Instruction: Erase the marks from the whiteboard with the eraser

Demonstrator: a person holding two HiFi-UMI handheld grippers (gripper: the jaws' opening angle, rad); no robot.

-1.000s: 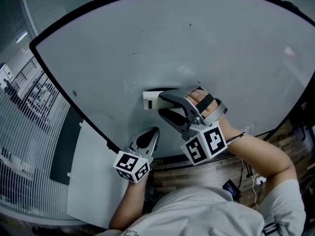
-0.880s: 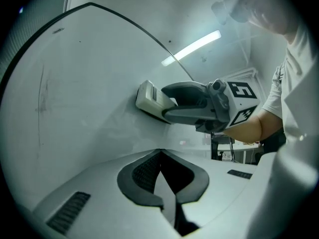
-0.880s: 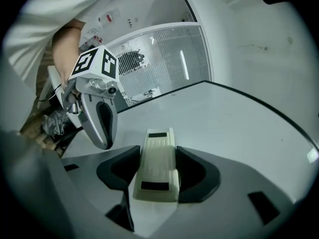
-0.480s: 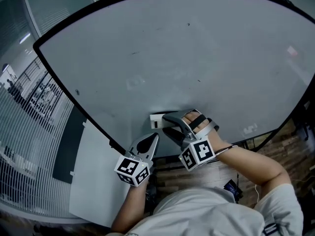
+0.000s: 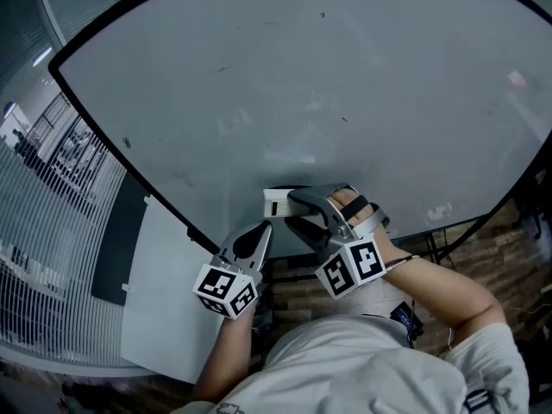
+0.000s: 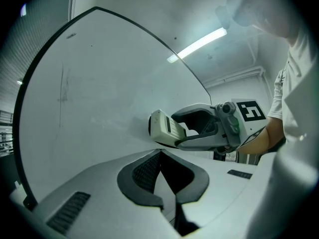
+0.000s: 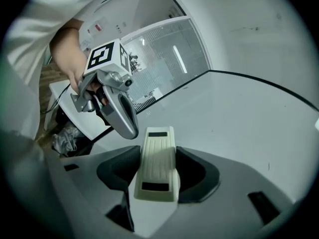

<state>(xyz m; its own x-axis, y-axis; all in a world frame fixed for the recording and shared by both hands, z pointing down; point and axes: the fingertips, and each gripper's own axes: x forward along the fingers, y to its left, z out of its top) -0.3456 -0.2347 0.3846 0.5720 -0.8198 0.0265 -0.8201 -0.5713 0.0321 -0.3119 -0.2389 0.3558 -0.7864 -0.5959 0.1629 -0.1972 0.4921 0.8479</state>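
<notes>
The large whiteboard fills the head view; it carries a few small dark specks and faint smudges. My right gripper is shut on the cream eraser, which it holds flat against the board's lower middle. In the right gripper view the ribbed eraser sits between both jaws of the right gripper. My left gripper hangs just below and left of it, shut with nothing in it, close to the board's black edge. The left gripper view shows its jaws together, with the eraser ahead.
A white panel and a dark strip lie below the board's lower-left edge. A glass wall with slats stands at the left. Wooden floor with cables shows at the lower right. Small print sits near the board's bottom edge.
The right gripper slid the eraser down and slightly right along the board, then almost stopped. The left gripper stayed shut and hardly moved.
</notes>
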